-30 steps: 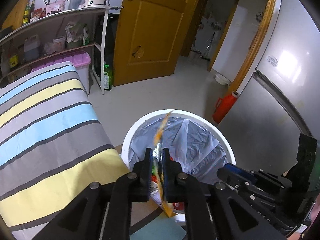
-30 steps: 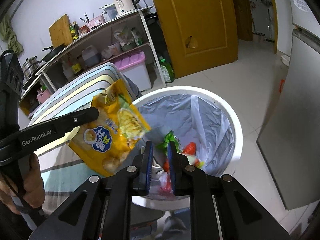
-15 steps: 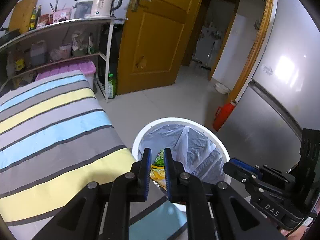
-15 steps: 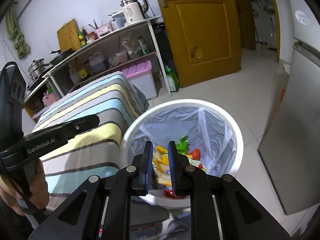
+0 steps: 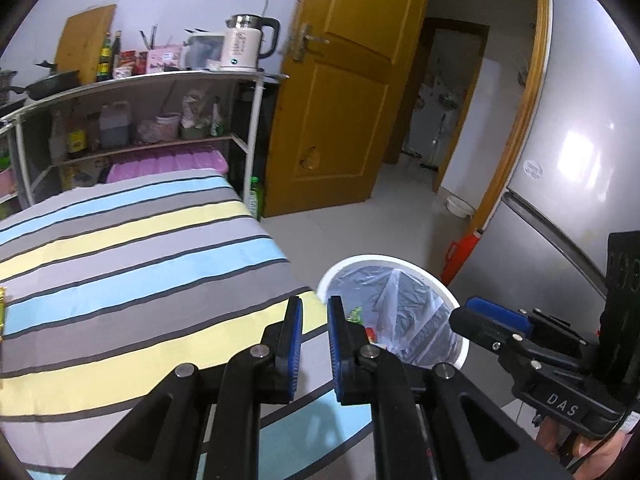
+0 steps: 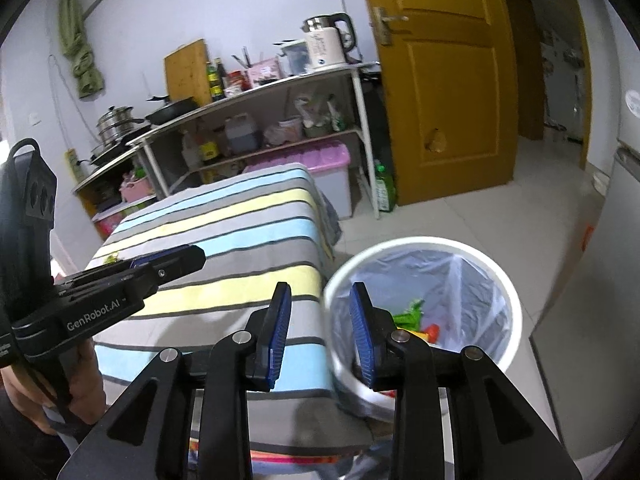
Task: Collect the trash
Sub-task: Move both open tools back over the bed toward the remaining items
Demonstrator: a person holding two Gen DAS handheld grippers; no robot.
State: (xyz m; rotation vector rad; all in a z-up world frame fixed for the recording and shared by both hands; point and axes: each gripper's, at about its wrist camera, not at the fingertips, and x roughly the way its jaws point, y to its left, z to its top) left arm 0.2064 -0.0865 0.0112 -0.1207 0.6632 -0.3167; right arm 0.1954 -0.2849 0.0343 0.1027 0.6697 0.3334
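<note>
The white trash bin point(image 5: 362, 258) with a clear liner stands on the floor by the striped table's corner. Green and red wrappers point(image 6: 408, 313) lie inside the bin point(image 6: 420, 241). My left gripper point(image 5: 313, 344) hovers over the table corner beside the bin, its blue pads a narrow gap apart with nothing between them. My right gripper point(image 6: 320, 332) hangs above the bin's near rim; its jaws are opening and hold nothing. Each gripper shows in the other's view: the right gripper point(image 5: 494, 318) and the left gripper point(image 6: 168, 259). A yellow-green wrapper point(image 5: 2, 312) lies at the table's left edge, and small litter point(image 6: 113, 258) sits far back on the cloth.
The striped tablecloth point(image 5: 132, 264) covers the table on the left. Behind it stands a shelf rack point(image 5: 160, 80) with a kettle, bottles and a pink bin. A grey fridge point(image 5: 580, 160) flanks the right side, a red bottle point(image 5: 460, 254) at its foot. A yellow door point(image 5: 340, 112) is beyond.
The yellow snack bag left my left gripper and dropped into the bin. Both grippers rose and drew back from the bin. The right jaws spread wider.
</note>
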